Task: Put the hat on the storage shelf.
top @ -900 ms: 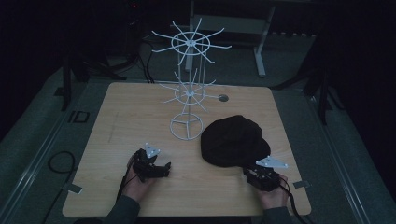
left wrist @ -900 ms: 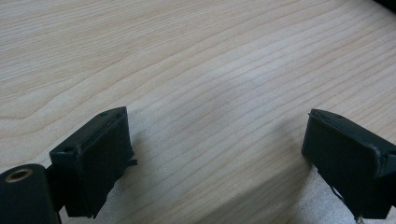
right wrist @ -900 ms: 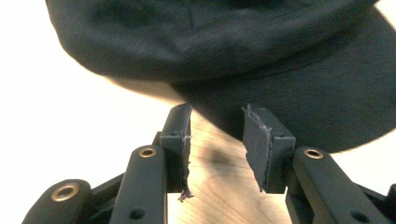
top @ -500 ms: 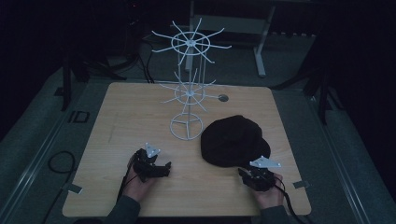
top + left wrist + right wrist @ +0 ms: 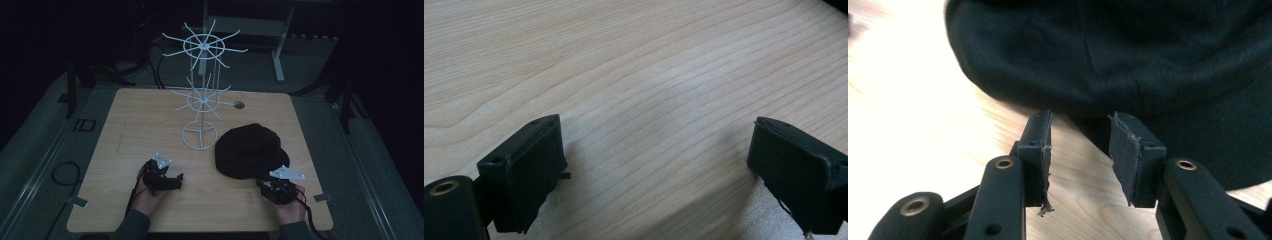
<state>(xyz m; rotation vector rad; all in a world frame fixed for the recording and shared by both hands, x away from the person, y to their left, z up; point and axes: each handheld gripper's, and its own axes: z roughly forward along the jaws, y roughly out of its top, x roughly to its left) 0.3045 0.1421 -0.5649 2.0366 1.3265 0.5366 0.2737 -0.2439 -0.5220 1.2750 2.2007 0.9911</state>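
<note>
The wooden table carries a white wire hanging rack, bare, and beside its base a black cap lying flat, so the hanging looks wholly undone. The right gripper, jaws parted and empty, points at what seems the cap's brim; the left gripper gapes wide over bare wood.

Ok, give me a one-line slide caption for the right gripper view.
Right hand-held gripper, jaws open, faces the edge of a black cap lying on the wooden table.
</note>
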